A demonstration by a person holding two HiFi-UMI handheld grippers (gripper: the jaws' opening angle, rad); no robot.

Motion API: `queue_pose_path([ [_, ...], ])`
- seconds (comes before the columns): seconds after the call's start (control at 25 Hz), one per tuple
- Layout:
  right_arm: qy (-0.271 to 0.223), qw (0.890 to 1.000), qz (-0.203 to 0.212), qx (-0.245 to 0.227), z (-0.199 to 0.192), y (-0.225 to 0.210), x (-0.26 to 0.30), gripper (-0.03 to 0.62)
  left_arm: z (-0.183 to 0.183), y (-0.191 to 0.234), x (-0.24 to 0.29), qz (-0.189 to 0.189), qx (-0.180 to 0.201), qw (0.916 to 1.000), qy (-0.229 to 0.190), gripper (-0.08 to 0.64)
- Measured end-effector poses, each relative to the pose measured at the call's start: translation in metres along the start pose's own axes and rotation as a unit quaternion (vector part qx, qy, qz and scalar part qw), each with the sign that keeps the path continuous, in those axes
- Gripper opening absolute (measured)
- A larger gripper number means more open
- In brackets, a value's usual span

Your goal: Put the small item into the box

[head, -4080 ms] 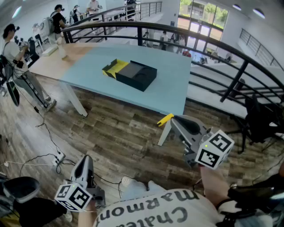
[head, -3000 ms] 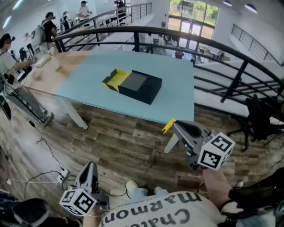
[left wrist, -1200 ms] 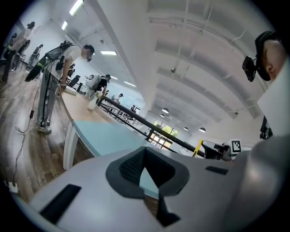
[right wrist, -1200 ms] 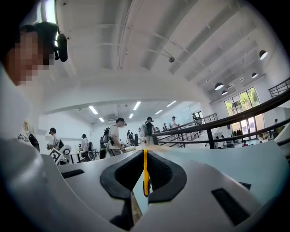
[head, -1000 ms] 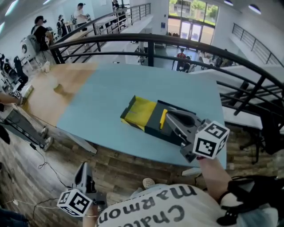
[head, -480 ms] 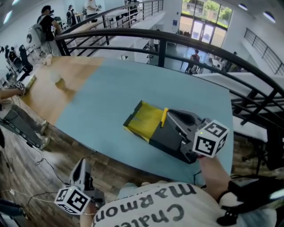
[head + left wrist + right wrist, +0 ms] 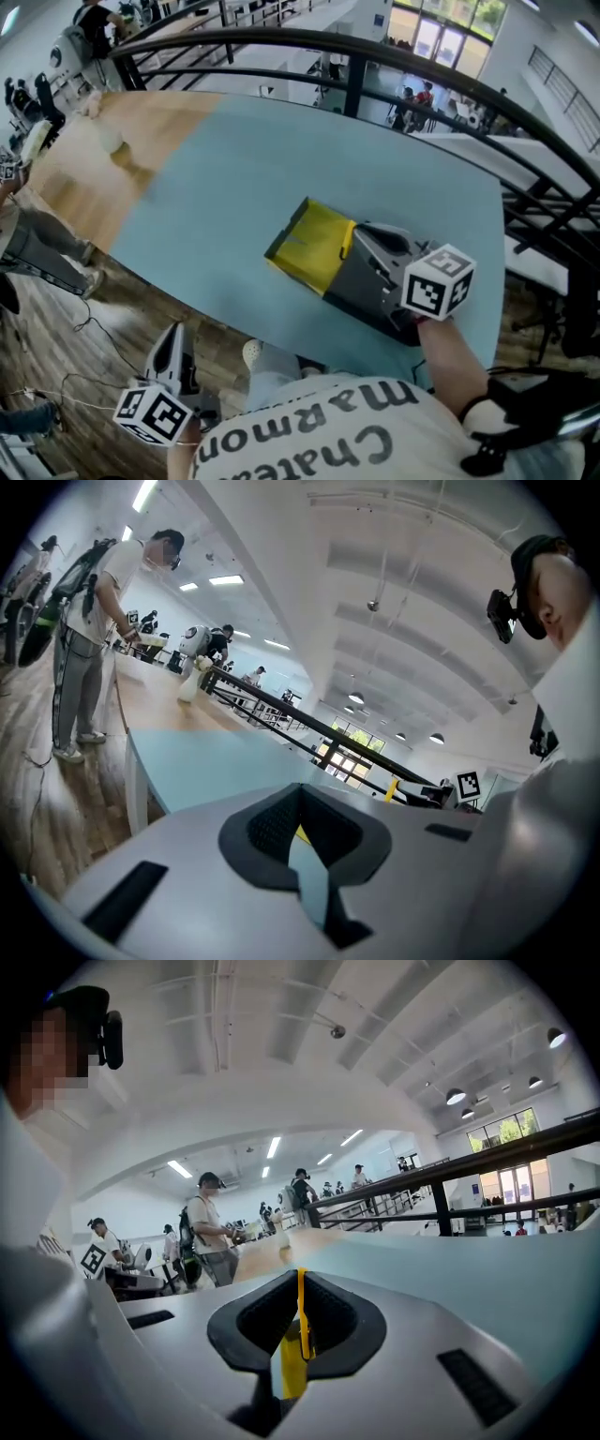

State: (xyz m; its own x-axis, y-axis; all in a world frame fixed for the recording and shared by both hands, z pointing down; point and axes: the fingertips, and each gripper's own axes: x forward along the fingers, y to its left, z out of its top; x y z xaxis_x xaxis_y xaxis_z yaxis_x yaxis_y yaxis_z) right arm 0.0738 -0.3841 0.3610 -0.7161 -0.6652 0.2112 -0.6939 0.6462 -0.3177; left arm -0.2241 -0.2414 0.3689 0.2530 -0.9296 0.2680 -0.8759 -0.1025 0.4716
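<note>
Bright, even daylight indoors, with strong wide-angle bending.

From the head view, daylight pours in through the far windows (image 7: 448, 21), which are washed out. The blue surface (image 7: 234, 169) is evenly lit and carries only soft shadows. The railing (image 7: 281, 42) bows with the lens, and the near left floor smears. Both gripper views are round fisheye pictures with black corners. Ceiling lamps (image 7: 225, 578) glare white, and the body nearest each lens is soft. The thin yellow item (image 7: 292, 1372) in the right claw (image 7: 300, 1321) reads fairly crisp.
</note>
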Motion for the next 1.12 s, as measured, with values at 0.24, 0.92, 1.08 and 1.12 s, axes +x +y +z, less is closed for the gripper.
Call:
queue_pose_path([
  [0.24, 0.018, 0.999, -0.038, 0.018, -0.016, -0.022, 0.020, 0.046, 0.012, 0.017, 0.042, -0.026, -0.003, 0.9992, 0.030, 0.003],
  [0.92, 0.019, 0.981, -0.177, 0.078, -0.031, -0.056, 0.055, 0.046, 0.063, 0.051, 0.185, -0.150, 0.028, 0.9796, 0.131, 0.003],
  [1.08, 0.009, 0.974, -0.206, 0.090, -0.031, -0.056, 0.055, 0.046, 0.069, 0.053, 0.206, -0.179, 0.035, 0.9721, 0.148, 0.003],
  [1.12, 0.007, 0.973, -0.212, 0.092, -0.032, -0.055, 0.056, 0.046, 0.071, 0.054, 0.212, -0.186, 0.037, 0.9703, 0.151, 0.003],
])
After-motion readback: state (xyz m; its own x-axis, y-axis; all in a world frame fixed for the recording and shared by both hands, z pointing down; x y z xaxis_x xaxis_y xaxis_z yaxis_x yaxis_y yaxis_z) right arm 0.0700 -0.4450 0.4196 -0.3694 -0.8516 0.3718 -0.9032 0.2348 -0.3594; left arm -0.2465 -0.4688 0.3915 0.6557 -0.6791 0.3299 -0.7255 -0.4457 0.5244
